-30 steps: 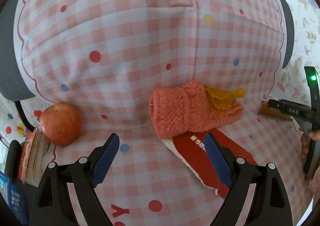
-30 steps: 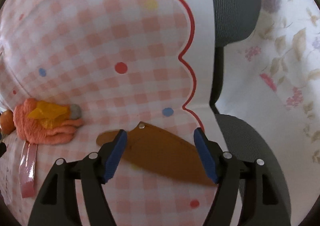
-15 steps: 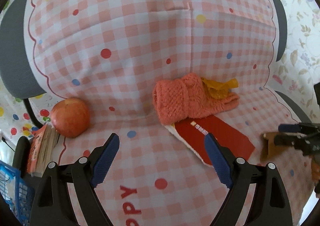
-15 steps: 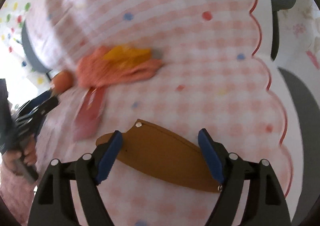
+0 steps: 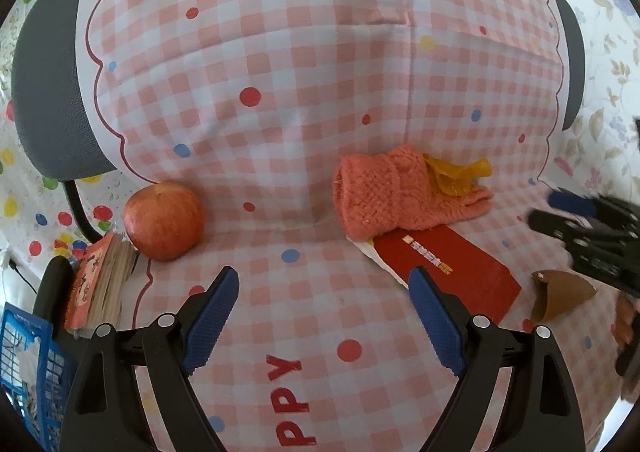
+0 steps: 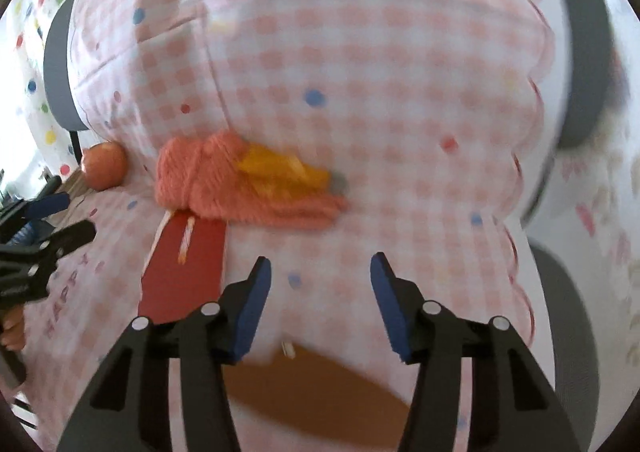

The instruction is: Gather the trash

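Left wrist view shows the left gripper (image 5: 324,316) gaping, empty, above the checked cloth (image 5: 280,156); the right gripper (image 6: 316,292), jaws just narrowing, grips nothing. Yellow wrapper (image 5: 456,176) lies on the knitted glove (image 5: 392,192) mid-cloth, so collecting seems barely begun.

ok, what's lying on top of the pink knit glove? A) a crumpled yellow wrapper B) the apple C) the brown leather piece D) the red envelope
A: the yellow wrapper lies on the glove; the red envelope is tucked under its near edge, and the apple sits far off.
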